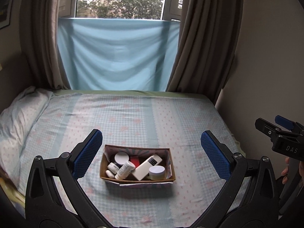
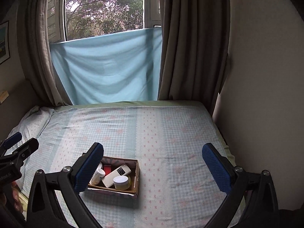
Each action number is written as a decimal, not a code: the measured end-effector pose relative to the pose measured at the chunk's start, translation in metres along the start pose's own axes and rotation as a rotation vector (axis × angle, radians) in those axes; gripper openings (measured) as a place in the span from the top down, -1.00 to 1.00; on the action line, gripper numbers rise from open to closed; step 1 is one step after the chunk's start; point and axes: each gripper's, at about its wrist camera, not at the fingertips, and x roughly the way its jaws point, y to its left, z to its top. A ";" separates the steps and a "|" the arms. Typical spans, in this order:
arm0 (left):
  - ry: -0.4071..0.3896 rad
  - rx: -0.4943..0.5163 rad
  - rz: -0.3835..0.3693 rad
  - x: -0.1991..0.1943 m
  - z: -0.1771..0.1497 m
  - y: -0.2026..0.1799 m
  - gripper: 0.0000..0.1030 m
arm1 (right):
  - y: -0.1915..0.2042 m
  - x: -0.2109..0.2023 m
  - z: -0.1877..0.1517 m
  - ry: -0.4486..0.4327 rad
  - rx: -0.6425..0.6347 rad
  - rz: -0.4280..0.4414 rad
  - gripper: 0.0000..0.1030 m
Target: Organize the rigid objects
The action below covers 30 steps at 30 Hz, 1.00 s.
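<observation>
A small cardboard box (image 1: 172,168) sits on the bed (image 1: 144,117). It holds a white remote (image 1: 146,166), a white bottle (image 1: 124,170), a white-lidded jar (image 1: 156,172), a round white lid (image 1: 121,157), a red item (image 1: 135,161) and small white pieces. My left gripper (image 1: 151,153) is open and empty, held above the box with its jaws either side. My right gripper (image 2: 153,168) is open and empty, to the right of the box (image 2: 137,172); its left finger (image 2: 89,169) hides the box's left end. The remote (image 2: 115,175) and jar (image 2: 121,182) show there too.
A pillow (image 1: 20,117) lies at the bed's left. A wall (image 1: 269,66) runs along the right edge. Brown curtains (image 1: 205,38) and a light blue cloth (image 1: 117,55) hang at the window behind. The right gripper's body (image 1: 283,138) shows at the far right.
</observation>
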 end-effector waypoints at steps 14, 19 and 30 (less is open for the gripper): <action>-0.014 0.033 0.010 -0.004 -0.003 -0.013 -1.00 | -0.010 -0.009 -0.006 -0.012 0.007 -0.009 -1.00; -0.011 0.038 0.008 -0.003 -0.003 -0.014 -1.00 | -0.009 -0.012 -0.006 -0.019 0.005 -0.018 -1.00; -0.013 0.039 0.008 -0.003 -0.005 -0.014 -1.00 | -0.008 -0.010 -0.006 -0.016 0.010 -0.019 -1.00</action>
